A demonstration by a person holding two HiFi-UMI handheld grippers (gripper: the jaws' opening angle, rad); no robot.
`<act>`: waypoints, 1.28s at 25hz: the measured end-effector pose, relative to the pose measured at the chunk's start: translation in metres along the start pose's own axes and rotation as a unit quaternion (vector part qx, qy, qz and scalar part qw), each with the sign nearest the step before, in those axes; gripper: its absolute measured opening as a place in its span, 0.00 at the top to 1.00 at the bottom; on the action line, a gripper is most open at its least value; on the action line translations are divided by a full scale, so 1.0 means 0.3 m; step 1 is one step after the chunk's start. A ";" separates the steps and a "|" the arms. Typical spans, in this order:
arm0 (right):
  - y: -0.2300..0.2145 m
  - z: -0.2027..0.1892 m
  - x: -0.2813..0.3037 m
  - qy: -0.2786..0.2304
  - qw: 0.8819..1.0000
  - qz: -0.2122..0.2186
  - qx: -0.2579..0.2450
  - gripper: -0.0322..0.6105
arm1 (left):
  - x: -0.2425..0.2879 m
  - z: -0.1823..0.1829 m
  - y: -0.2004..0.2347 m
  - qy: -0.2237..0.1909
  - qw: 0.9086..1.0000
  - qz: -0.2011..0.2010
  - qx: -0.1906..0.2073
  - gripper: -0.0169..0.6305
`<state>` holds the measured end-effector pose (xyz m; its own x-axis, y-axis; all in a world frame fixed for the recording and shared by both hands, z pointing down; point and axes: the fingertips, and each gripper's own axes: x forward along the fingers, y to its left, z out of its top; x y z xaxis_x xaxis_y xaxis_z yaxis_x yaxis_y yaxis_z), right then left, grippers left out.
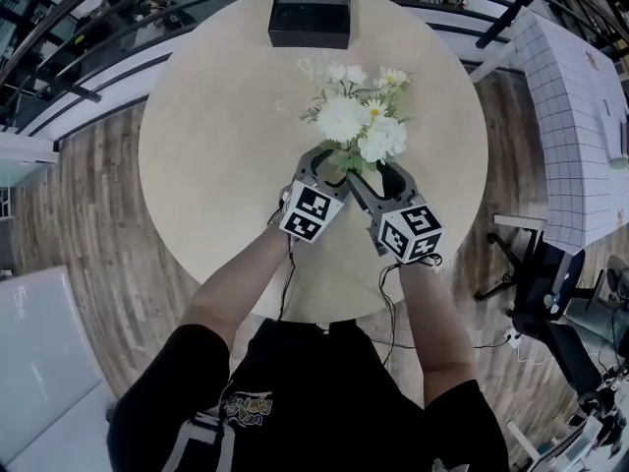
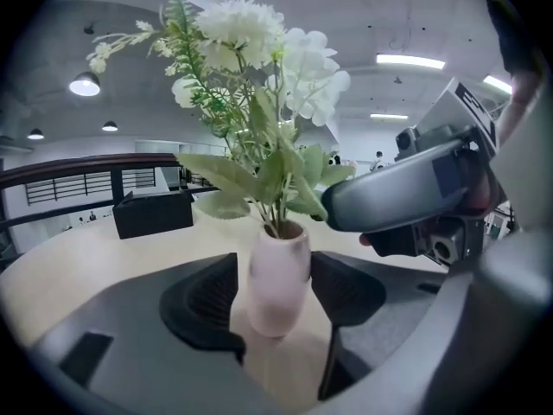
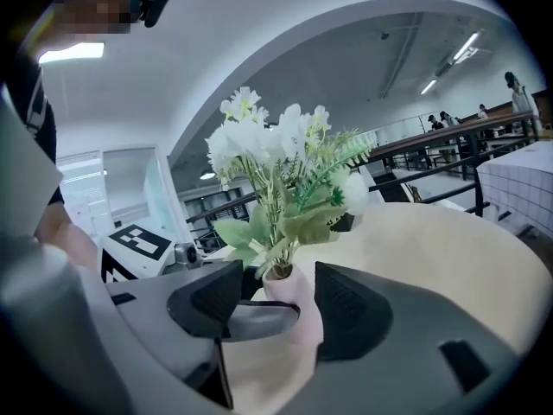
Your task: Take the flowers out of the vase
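The flowers (image 1: 359,116) stand upright in a pale pink vase (image 2: 278,279) near the middle of a round table (image 1: 216,146). The left gripper (image 2: 275,290) and the right gripper (image 3: 278,305) each have their jaws spread wide to either side of the vase, gripping nothing. One left jaw crosses in front of the vase in the right gripper view. A black box (image 1: 310,13) sits at the far rim. From the head view, the blooms hide the vase.
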<state>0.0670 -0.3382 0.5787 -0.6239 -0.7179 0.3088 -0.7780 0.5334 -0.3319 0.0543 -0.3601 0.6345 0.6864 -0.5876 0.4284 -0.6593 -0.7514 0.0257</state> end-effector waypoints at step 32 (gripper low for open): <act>-0.003 0.109 0.103 -0.037 0.998 0.005 -0.041 0.79 | -0.006 -0.006 -0.017 0.001 0.999 -0.035 0.005 0.62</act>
<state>0.0508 -0.3755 0.5593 -0.6265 -0.7424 0.2374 -0.7774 0.5729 -0.2597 0.0558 -0.3547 0.6351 0.7303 -0.5330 0.4273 -0.6067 -0.7936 0.0470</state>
